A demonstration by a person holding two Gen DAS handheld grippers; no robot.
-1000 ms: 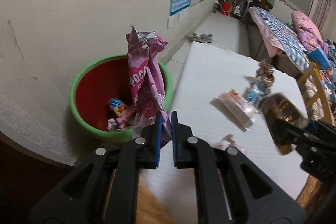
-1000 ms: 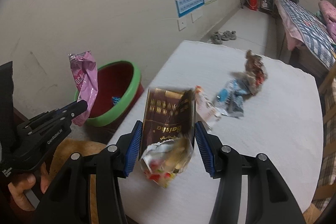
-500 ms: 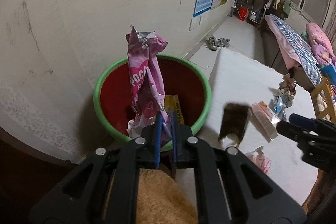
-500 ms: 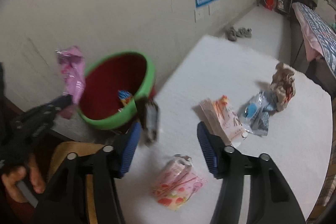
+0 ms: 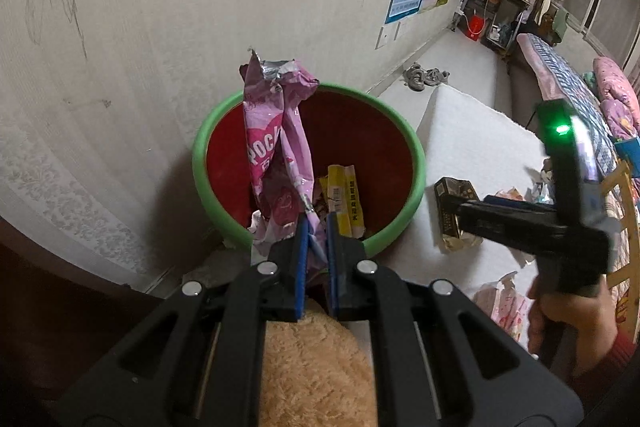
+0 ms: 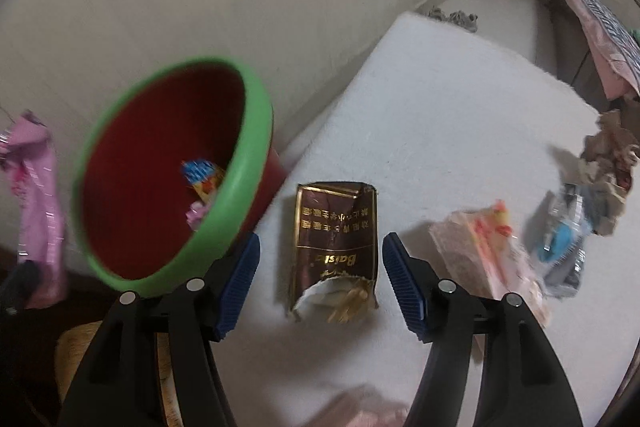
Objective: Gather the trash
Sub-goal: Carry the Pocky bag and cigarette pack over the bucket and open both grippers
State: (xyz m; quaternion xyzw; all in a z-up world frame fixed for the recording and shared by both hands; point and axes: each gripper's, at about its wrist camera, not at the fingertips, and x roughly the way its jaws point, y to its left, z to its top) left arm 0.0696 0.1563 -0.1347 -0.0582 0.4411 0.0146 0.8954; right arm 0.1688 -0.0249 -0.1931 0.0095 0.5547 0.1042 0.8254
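My left gripper [image 5: 315, 233] is shut on a pink snack wrapper [image 5: 276, 147] and holds it upright over the near rim of the red bin with a green rim [image 5: 208, 131]. The bin holds several wrappers, among them a yellow one [image 5: 344, 197]. My right gripper [image 6: 320, 271] is open, with a brown packet [image 6: 336, 247] lying on the white table [image 6: 460, 99] between its fingers, untouched. The bin [image 6: 256, 131] stands just left of the packet. The pink wrapper [image 6: 36, 203] shows at the far left.
More trash lies on the table to the right: a pink-orange wrapper [image 6: 484, 247], a blue-clear wrapper [image 6: 564, 239] and a crumpled brown one [image 6: 612, 163]. A wall runs behind the bin. A bed [image 5: 568, 79], shelves and shoes [image 5: 424, 77] are farther back.
The right gripper opened and let go of the brown packet, which dropped to the table beside the bin. The left gripper moved the pink wrapper closer, over the bin.
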